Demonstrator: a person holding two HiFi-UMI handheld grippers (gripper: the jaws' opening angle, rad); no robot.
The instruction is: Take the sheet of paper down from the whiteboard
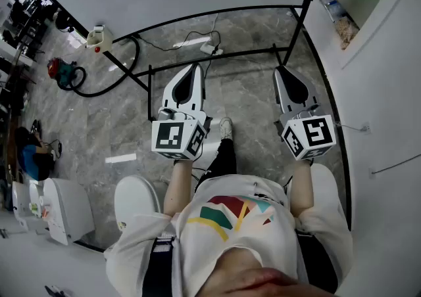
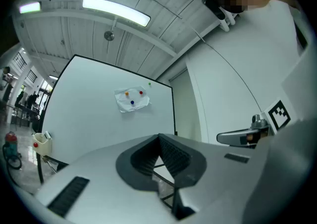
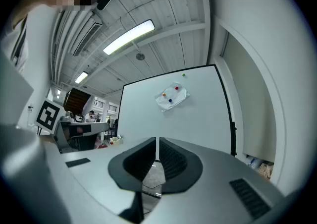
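A crumpled white sheet of paper (image 2: 132, 100) hangs on the whiteboard (image 2: 89, 114), pinned by three small magnets: orange, red and blue. In the right gripper view the same sheet of paper (image 3: 171, 96) sits high on the whiteboard (image 3: 198, 114). Both grippers are some way back from the board. My left gripper (image 1: 195, 70) is shut with nothing between its jaws, and its tips (image 2: 159, 138) meet below the sheet. My right gripper (image 1: 284, 71) is shut and empty too, its tips (image 3: 157, 141) pointing under the sheet. In the head view only the whiteboard's black floor frame (image 1: 217, 56) shows.
A white wall (image 1: 381, 92) runs close on the right. On the grey floor lie a cable with a power strip (image 1: 209, 47), a red and teal vacuum cleaner (image 1: 62, 72) at far left, and white stools (image 1: 66, 210) near the person's left. Desks and people stand far off (image 3: 84, 124).
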